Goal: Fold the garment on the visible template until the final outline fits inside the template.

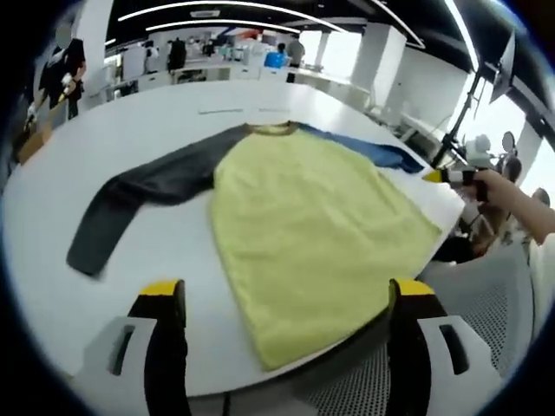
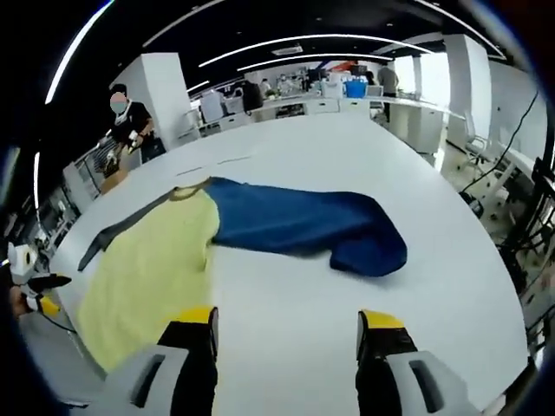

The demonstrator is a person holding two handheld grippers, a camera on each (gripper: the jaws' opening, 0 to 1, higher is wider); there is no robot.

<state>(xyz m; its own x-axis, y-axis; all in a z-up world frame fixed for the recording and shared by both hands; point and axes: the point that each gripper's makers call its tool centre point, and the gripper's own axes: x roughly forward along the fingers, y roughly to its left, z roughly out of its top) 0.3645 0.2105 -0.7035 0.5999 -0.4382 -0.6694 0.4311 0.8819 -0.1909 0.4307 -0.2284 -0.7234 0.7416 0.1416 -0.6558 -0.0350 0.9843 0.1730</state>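
Looking along your left tool (image 1: 286,325), you have the garment (image 1: 312,234) spread flat on the white table (image 1: 165,113): a yellow body, 1 dark grey sleeve (image 1: 139,204) stretched out to the view's left, and 1 blue sleeve (image 1: 368,149) running off toward the far right edge. The hem end of the yellow body reaches the table's near edge, between your 2 jaws, and you cannot tell whether it hangs over. No template outline can be made out on the table from either view; the surface reads as plain white apart from faint marks beyond the collar.

Your left tool's jaws stand wide apart, yellow-tipped, with nothing between them and touching nothing; the garment lies beyond them. At the right of this view your right hand (image 1: 496,186) reaches in holding the other tool, near the table corner beside the blue sleeve.

In the right gripper view, your right tool (image 2: 288,329) is likewise spread open and holds nothing, its jaws hovering over bare table short of the blue sleeve (image 2: 303,224). That sleeve lies flat with its cuff end toward the right. The yellow body (image 2: 152,264) is cut off by the table's left edge here, and the grey sleeve (image 2: 130,224) is a thin strip behind it.

A person (image 2: 130,121) stands beyond the table's far left end, too small to make out what they hold.
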